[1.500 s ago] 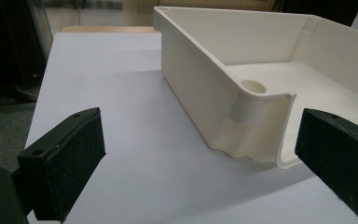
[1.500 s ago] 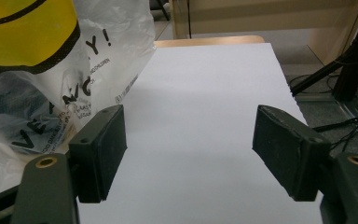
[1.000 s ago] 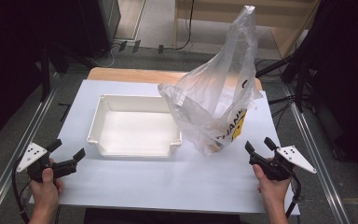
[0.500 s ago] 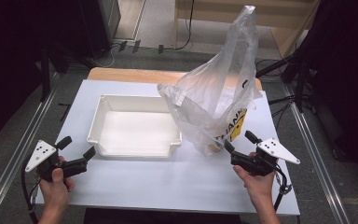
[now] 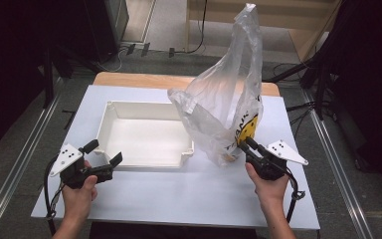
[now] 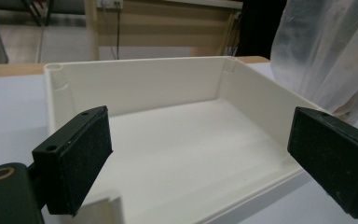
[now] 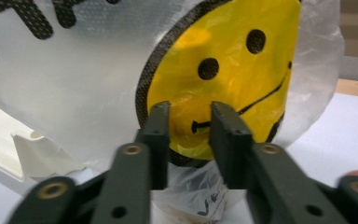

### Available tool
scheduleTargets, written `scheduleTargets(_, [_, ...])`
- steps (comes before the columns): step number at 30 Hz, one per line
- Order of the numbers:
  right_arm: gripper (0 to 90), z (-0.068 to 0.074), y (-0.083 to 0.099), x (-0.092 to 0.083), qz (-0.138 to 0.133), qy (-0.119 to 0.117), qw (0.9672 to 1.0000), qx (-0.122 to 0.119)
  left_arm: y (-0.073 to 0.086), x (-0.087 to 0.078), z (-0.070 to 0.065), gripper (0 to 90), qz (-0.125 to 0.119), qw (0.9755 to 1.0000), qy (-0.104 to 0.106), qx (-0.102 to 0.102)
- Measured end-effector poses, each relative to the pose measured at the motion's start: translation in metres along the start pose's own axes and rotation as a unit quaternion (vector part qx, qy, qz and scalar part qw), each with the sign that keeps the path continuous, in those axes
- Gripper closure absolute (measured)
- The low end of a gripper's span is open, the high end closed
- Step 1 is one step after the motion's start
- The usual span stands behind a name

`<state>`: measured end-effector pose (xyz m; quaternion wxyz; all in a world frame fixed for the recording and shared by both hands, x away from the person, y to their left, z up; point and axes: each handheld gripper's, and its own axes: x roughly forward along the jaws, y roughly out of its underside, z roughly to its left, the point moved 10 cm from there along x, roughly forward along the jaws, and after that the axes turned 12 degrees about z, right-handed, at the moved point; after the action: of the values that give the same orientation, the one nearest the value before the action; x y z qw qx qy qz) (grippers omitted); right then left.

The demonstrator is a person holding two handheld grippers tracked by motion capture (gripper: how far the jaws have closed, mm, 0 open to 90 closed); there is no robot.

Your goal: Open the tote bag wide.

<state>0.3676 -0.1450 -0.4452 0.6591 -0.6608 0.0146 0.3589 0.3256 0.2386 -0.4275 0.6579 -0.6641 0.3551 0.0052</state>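
A tall clear plastic bag point(image 5: 224, 104) with a yellow smiley face point(image 7: 233, 60) and black lettering stands on the table, leaning against the right end of a white tray point(image 5: 144, 162). My right gripper point(image 5: 246, 143) is at the bag's lower right. In the right gripper view its jaws point(image 7: 189, 116) stand a narrow gap apart, tips at the smiley face, with the plastic smooth behind them. My left gripper point(image 5: 104, 152) is open wide at the tray's front left corner. The left gripper view looks between its jaws point(image 6: 205, 140) into the tray point(image 6: 140, 63), with the bag point(image 6: 326, 46) at the right.
The white table top point(image 5: 179, 199) has free room in front of the tray. A wooden strip point(image 5: 144, 79) runs along the back edge. Metal rails point(image 5: 25, 159) flank the table on both sides. Cables lie on the floor behind. Something pale sits inside the bag's bottom point(image 7: 191, 200).
Both hands have moved forward and inward. The right gripper has reached the bag and its jaws have narrowed. The left gripper has come up to the tray's front corner.
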Motion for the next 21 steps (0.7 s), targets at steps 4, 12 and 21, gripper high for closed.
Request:
scheduleTargets(4, [90.0,0.000,0.004,0.000,0.005,0.000,0.9999,-0.011,-0.005,0.009,-0.017,6.6,0.000,0.9998,0.016,0.007])
scheduleTargets(12, [90.0,-0.004,0.007,-0.001,0.004,0.006,1.0000,-0.004,-0.014,0.030,-0.049,12.6,-0.002,0.9988,0.046,0.015])
scheduleTargets(21, [30.2,0.005,-0.005,-0.017,-0.049,-0.012,0.9987,0.002,-0.027,0.048,-0.091,14.9,-0.003,0.9958,0.079,0.045])
